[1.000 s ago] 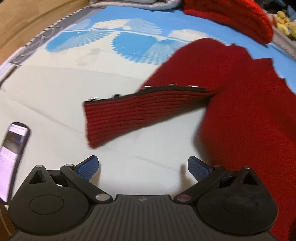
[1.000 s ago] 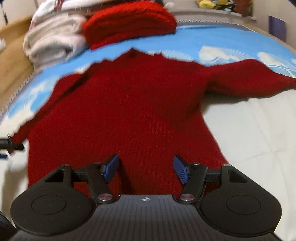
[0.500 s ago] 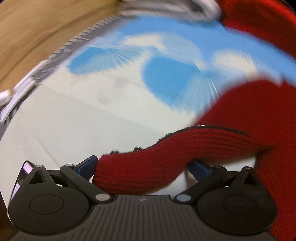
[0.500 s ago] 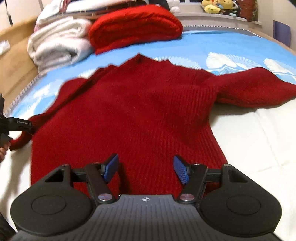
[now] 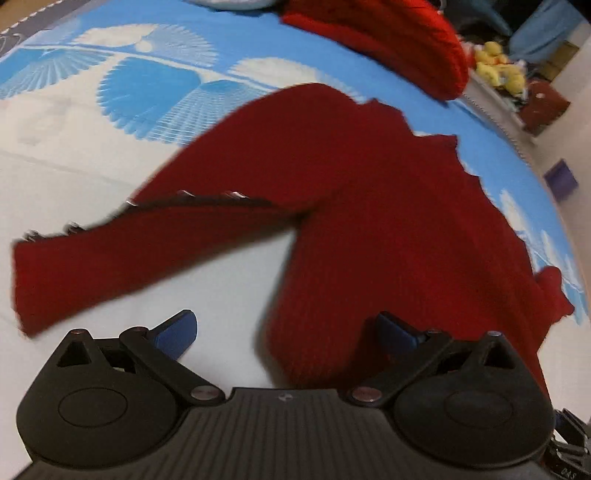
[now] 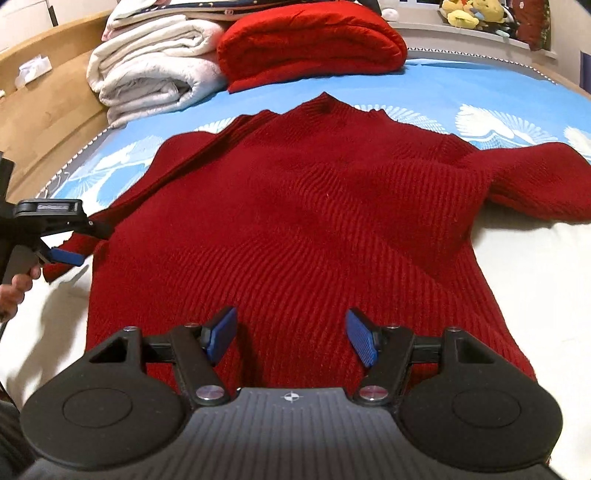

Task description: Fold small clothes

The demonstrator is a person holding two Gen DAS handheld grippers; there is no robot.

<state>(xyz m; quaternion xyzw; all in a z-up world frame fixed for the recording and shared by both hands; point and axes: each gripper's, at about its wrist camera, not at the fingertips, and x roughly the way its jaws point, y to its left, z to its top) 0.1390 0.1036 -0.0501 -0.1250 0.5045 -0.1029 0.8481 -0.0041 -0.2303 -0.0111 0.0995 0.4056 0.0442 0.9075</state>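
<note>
A dark red knit sweater (image 6: 295, 221) lies flat on the bed, neck away from me, both sleeves spread out. My right gripper (image 6: 291, 338) is open and empty, hovering over the sweater's hem. My left gripper (image 5: 284, 332) is open and empty, just short of the sweater's left side; the left sleeve (image 5: 129, 254) stretches across ahead of it to the left. In the right wrist view the left gripper (image 6: 66, 240) shows at the left edge beside the sleeve cuff.
The bed has a blue and white patterned sheet (image 6: 461, 88) and a white cover (image 6: 535, 280). A folded red garment (image 6: 310, 40) and folded white blankets (image 6: 147, 77) lie at the far end. Yellow plush toys (image 6: 469, 11) sit beyond. A wooden bed frame (image 6: 48, 118) runs along the left.
My left gripper pushed forward onto the sleeve half a second ago, then drew back and swung right; the sleeve lies ahead again. My right gripper stayed open over the hem.
</note>
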